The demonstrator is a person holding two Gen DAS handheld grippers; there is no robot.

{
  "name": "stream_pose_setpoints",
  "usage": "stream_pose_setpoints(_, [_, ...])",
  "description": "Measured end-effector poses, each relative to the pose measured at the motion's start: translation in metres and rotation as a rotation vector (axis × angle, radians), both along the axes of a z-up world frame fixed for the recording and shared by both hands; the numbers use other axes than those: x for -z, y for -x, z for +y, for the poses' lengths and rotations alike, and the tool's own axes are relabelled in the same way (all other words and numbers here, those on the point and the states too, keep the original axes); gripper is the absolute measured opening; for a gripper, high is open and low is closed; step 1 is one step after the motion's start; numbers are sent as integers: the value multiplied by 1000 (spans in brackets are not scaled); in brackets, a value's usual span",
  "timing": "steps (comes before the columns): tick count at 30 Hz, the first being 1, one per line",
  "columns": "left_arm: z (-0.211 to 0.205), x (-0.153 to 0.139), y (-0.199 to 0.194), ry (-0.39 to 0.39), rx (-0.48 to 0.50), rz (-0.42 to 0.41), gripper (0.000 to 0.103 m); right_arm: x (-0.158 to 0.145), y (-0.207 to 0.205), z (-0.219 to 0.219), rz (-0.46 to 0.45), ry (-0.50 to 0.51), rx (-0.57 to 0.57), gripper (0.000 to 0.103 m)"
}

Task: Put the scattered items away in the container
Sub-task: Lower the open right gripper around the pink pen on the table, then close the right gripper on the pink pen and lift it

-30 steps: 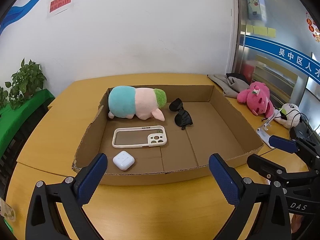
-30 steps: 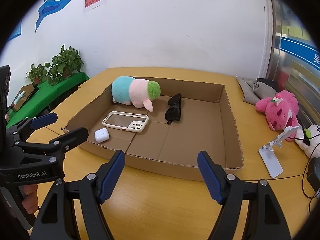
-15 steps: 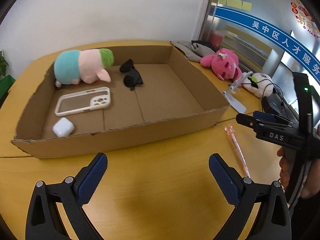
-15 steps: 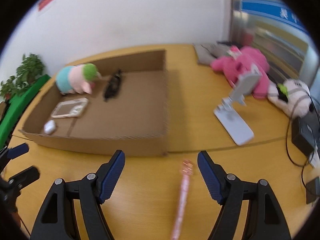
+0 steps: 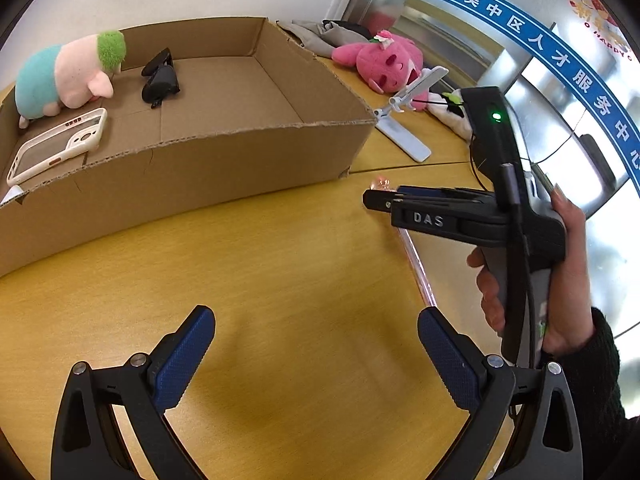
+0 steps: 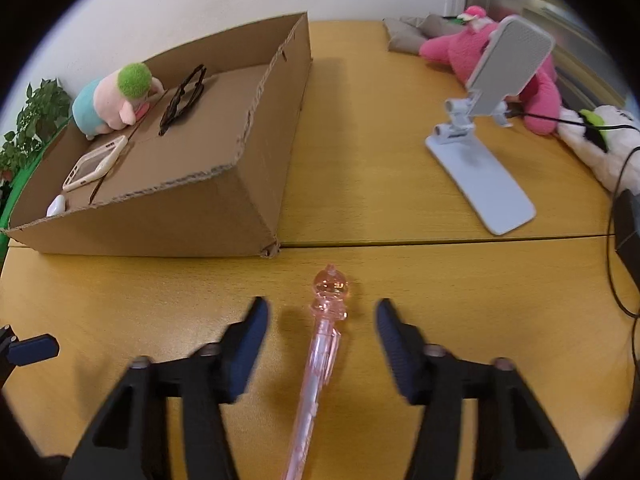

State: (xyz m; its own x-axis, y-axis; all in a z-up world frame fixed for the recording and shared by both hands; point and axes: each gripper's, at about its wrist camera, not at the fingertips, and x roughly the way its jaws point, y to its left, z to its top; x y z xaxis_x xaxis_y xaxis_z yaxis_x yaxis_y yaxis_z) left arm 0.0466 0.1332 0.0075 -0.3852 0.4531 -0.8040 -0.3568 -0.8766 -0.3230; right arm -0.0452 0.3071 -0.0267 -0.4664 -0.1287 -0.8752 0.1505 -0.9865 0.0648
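- My right tongs (image 6: pixel 320 316) pointed down at the worktop (image 6: pixel 384 264) with the pink pen (image 6: pixel 320 352) lying between the jaws; they had just been closing in, but the pads were still apart from the pen on both sides.
- The pen lay flat on the worktop, its ornamented cap towards the cardboard box (image 6: pixel 224 208) and just beyond the box's near right corner.
- My left tongs (image 5: pixel 316 344) were wide open over bare worktop and held nothing.
- In the left view a hand (image 5: pixel 556 272) gripped the right tool's handle.
- The box sat towards the far left part of the worktop, already holding a plush toy (image 5: pixel 64 76), sunglasses (image 5: pixel 160 78), a phone case (image 5: pixel 56 146) and a white earbud case (image 6: pixel 56 205).
- Outside it, towards the far right edge, stood a white phone stand (image 6: pixel 480 168), beside a pink plush (image 6: pixel 452 52) and a white plush (image 6: pixel 600 144).
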Motion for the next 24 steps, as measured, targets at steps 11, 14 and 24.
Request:
stream_pose_setpoints(11, [1, 10, -6, -26, 16, -28, 103, 4, -7, 9, -23, 218, 50, 18])
stream_pose_setpoints(14, [6, 14, -7, -40, 30, -43, 102, 10, -14, 17, -48, 388, 94, 18])
stream_pose_setpoints(24, [10, 25, -7, -58, 58, -84, 89, -21, -40, -1, 8, 585, 30, 18])
